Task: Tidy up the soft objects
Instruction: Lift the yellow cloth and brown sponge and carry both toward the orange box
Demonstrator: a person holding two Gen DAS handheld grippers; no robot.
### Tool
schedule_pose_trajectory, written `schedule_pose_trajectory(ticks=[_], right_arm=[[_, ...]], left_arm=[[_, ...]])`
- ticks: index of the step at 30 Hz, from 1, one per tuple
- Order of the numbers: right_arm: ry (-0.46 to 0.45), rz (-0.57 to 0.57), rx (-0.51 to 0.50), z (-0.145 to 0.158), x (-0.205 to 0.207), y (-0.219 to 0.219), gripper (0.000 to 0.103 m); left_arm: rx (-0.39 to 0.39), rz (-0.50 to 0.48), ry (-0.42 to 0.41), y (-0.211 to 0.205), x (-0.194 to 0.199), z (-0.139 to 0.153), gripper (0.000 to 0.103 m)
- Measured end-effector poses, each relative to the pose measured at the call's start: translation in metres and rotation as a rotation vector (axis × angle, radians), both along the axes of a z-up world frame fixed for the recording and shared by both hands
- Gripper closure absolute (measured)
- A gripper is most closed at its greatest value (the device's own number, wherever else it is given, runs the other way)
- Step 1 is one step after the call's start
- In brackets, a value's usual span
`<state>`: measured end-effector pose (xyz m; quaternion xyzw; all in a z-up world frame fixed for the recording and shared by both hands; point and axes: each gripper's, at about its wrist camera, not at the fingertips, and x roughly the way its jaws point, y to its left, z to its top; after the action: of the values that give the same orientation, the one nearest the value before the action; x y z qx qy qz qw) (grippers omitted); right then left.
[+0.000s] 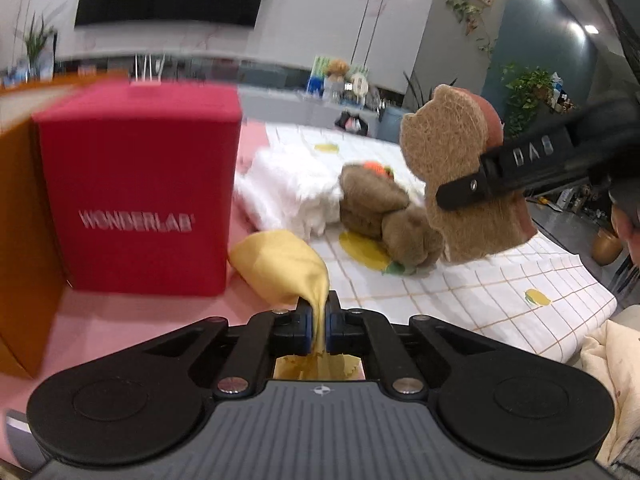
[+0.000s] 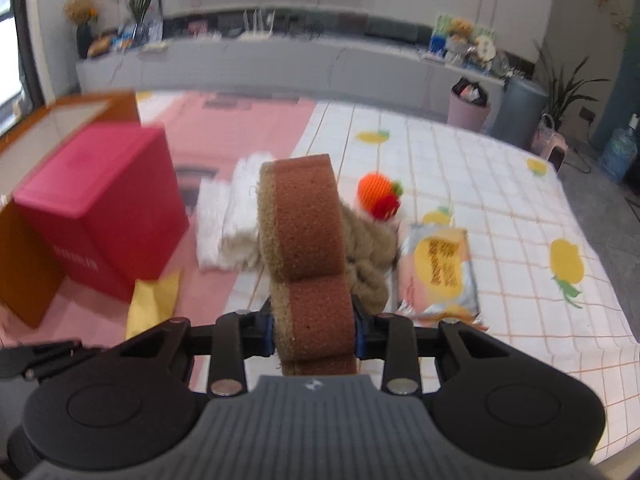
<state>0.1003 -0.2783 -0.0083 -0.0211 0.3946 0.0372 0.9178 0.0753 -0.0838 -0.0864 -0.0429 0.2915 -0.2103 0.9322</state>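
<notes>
Pinching a yellow cloth [image 1: 280, 264], the left hand-held gripper [image 1: 319, 322] sits nearly shut. Right hand-held gripper [image 2: 314, 326] squeezes a sponge [image 2: 306, 256], likely bound for the red box [image 1: 138, 188] ahead-left

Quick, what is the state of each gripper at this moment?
Left gripper: closed, pinching the yellow cloth.
Right gripper: closed on the brown bear-shaped sponge, holding it upright.

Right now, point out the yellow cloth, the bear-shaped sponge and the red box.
yellow cloth [image 1: 280, 264], left wrist view, bunched middle.
bear-shaped sponge [image 2: 306, 248], right wrist view, brown foam edge.
red box [image 1: 136, 184], left wrist view, lettered front face.
</notes>
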Motion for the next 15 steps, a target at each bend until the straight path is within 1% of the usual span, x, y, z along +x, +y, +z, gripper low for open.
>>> schedule_pose_trajectory(ticks=[5, 10, 15], right_arm=[[-0.067, -0.035, 0.032, 0.021, -0.011, -0.009, 0.070], [-0.131, -0.016, 0.064, 0.040, -0.025, -0.007, 0.070], [-0.193, -0.001, 0.080, 0.060, -0.045, 0.003, 0.070]], left_arm=[[-0.004, 0.021, -0.042, 0.004, -0.012, 0.020, 0.097], [-0.012, 0.040, -0.104, 0.010, -0.026, 0.044, 0.097], [-0.042, 0.051, -0.180, 0.021, -0.045, 0.074, 0.097]])
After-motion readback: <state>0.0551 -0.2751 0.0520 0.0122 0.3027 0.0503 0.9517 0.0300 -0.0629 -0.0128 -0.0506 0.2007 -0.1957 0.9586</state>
